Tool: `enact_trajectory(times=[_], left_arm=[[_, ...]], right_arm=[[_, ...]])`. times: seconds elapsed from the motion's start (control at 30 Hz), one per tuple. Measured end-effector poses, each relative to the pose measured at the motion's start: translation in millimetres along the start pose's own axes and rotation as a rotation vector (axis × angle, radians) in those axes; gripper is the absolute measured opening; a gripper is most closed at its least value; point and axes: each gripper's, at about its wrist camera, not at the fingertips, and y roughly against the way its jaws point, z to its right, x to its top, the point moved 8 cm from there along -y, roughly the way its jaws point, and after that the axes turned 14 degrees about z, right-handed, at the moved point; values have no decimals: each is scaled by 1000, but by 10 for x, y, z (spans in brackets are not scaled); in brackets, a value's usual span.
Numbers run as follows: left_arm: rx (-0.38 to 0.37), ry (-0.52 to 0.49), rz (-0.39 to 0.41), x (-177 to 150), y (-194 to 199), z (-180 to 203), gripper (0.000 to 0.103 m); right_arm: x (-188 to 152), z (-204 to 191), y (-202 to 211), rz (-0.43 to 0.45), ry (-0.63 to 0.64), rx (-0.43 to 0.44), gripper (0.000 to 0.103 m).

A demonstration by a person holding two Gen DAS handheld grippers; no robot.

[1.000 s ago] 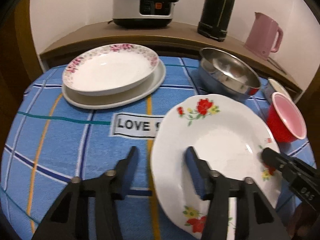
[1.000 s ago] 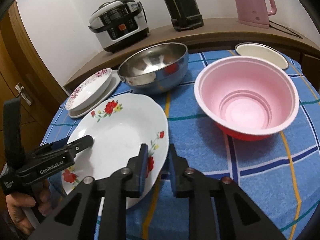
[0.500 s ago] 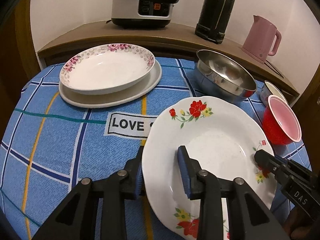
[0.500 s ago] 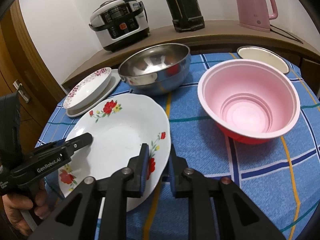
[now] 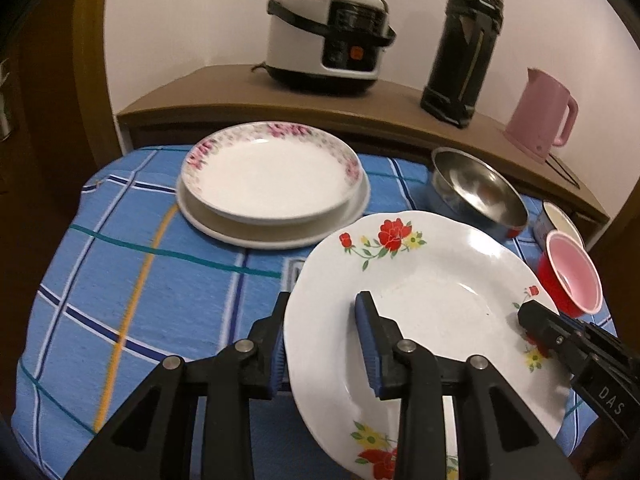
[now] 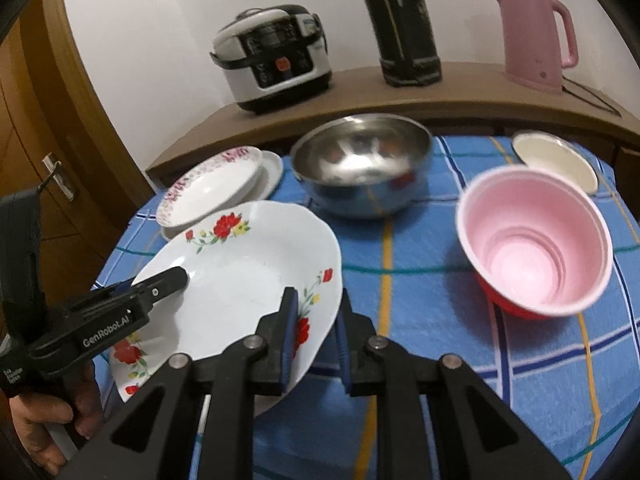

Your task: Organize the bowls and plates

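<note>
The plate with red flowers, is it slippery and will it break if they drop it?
Probably both. The red-flower plate looks glossy and glazed, so it may slide in the pads. It looks like stiff china, so a fall could crack it. The left gripper and right gripper each pinch its rim, which steadies it.

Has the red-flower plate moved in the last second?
Yes. The red-flower plate went up and toward the stacked plates, now covering the tablecloth's LOVE label.

Left gripper (image 6: 160,286) body, at 8 o'clock in the right wrist view: "GenRobot.AI" in white letters; smaller white print farther back on it is too small to read.
Right gripper (image 5: 532,316) body, at 4 o'clock in the left wrist view: "DAS" in white letters.
Rice cooker (image 6: 276,62) panel: markings unreadable.
</note>
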Motion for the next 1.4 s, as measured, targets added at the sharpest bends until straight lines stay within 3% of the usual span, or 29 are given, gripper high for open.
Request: enact_trajectory(times=[0.33,0.6,0.97,1.4], left_arm=[[13,23,39,144,66,-208,34],[44,30,105,496,46,-459,34],[66,56,119,856,-452,-872,34],[88,66,74,908,-1053,-1126,35]], right_arm=[[105,-257,-43,30,36,29,18],[369,-524,-205,82,78,58,18],[665,-822,-826,93,74,78,18],[690,-793,-1547,42,50,47,18]])
